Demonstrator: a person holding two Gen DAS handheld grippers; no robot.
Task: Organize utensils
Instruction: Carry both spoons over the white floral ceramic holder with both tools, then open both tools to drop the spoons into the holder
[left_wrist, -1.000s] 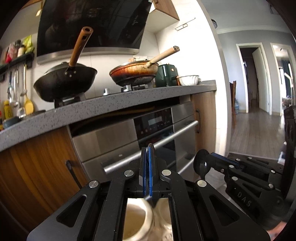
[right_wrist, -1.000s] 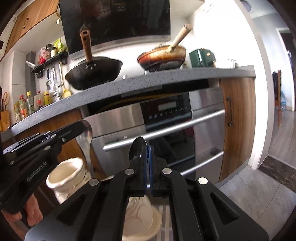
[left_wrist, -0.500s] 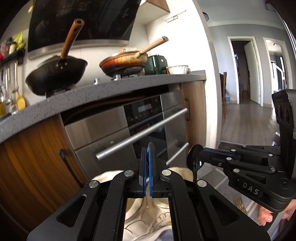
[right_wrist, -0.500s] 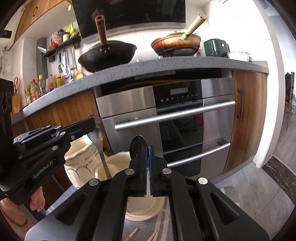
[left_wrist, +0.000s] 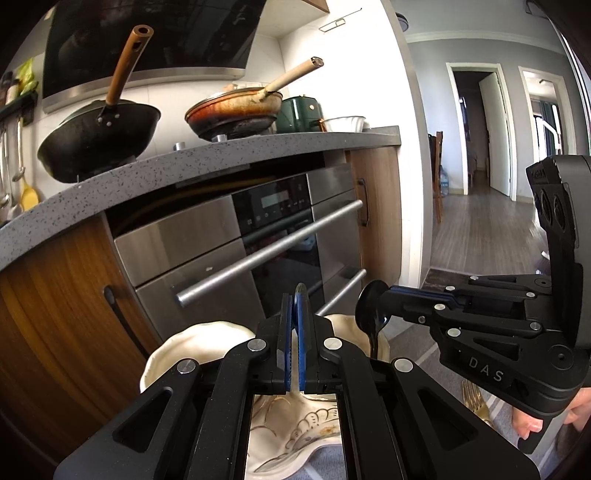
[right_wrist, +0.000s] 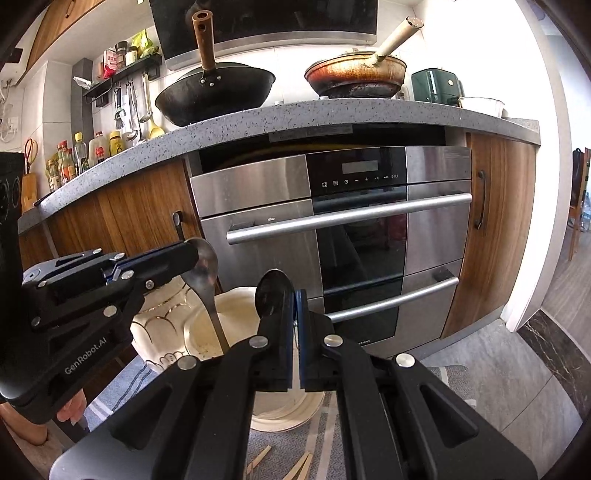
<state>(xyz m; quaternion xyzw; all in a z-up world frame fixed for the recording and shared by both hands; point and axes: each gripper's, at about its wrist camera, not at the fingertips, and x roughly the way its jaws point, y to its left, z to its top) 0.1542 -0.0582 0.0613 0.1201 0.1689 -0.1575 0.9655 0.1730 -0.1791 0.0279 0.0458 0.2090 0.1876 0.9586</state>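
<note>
Left gripper (right_wrist: 192, 258) clamps a steel spoon (right_wrist: 205, 273); right gripper (right_wrist: 295, 295) clamps a black spoon (right_wrist: 271, 291), over cream scalloped pots (right_wrist: 236, 317), lower centre

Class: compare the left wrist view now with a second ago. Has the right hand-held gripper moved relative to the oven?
Yes. The right hand-held gripper, shut on a dark spoon, has risen against the oven, from below its lower handle.

A black wok (right_wrist: 216, 94) and a rust-stained frying pan (right_wrist: 356, 75) sit on the speckled grey countertop (right_wrist: 332, 114) — below it, a stainless oven (right_wrist: 332, 229) between wooden cabinet doors (right_wrist: 491, 225). Bottles (right_wrist: 79, 151) line the counter's far left.
</note>
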